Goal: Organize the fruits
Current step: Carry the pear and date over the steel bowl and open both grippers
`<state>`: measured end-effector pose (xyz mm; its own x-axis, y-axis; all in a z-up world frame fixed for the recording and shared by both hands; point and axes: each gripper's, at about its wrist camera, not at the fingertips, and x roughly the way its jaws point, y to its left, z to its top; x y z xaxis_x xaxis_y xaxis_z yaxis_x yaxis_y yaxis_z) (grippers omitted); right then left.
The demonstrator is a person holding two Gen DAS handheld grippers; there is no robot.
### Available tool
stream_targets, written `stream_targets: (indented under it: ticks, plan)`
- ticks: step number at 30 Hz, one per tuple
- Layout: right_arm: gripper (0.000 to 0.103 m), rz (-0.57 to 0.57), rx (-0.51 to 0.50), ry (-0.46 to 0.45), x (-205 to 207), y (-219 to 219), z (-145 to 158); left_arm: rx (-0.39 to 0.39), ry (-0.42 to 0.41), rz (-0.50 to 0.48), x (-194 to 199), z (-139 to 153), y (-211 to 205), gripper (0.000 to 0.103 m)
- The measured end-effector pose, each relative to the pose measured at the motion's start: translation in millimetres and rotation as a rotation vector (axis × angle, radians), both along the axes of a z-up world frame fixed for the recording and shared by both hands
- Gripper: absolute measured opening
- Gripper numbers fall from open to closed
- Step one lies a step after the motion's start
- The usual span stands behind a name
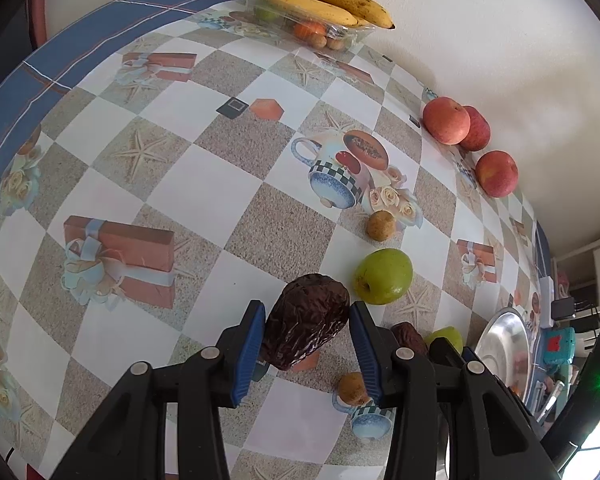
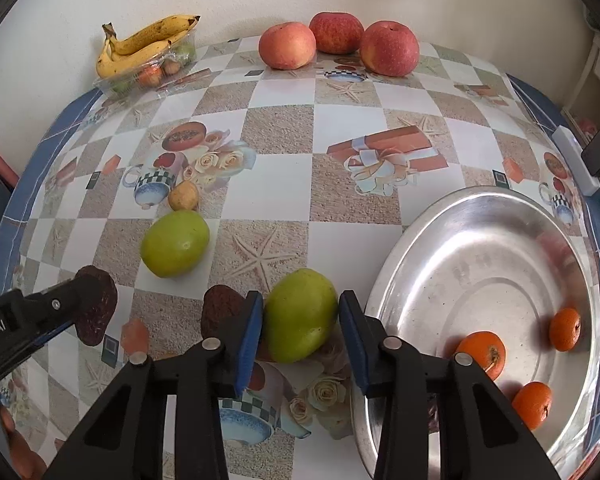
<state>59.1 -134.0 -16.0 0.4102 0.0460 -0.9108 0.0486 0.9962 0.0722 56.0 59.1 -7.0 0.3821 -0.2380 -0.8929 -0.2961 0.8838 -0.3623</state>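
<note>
Checkered tablecloth (image 2: 284, 128) holds 3 red apples (image 2: 336, 46), 2 green apples (image 2: 175, 243); both hand-held grippers spread

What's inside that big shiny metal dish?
Three oranges sit inside the metal dish, near its right side. The right tongs cover part of its near-left rim, so that bit is hidden.

You get bright, soft daylight and sharp focus; the fisheye bends the table (image 1: 220, 184) edges (dark corners too), and glare streaks the tray (image 2: 480, 240).
</note>
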Motion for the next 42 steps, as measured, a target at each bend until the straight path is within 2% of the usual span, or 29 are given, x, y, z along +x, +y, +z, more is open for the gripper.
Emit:
stream_targets:
  ticks: [11,23,31,38,42]
  plan:
    - [0.040,-0.020,0.057,0.002,-2.0,-7.1,1.8,-0.013,-0.007,0.002,-0.7,2.8,1.2,0.046]
    - [0.040,-0.057,0.118,-0.101,-11.4,-18.3,39.1,-0.015,-0.059,-0.045,-1.5,13.9,-9.2,0.046]
    - [0.040,-0.117,0.111,-0.103,-17.5,-42.6,43.0,-0.021,-0.100,-0.137,-5.0,22.0,-35.1,0.046]
    - [0.040,-0.249,0.117,-0.105,-27.3,-91.1,45.2,-0.014,-0.165,-0.253,-11.2,34.0,-71.4,0.046]
    - [0.040,-0.325,0.113,-0.098,-33.9,-118.5,45.4,-0.038,-0.207,-0.319,-12.9,39.5,-95.5,0.046]
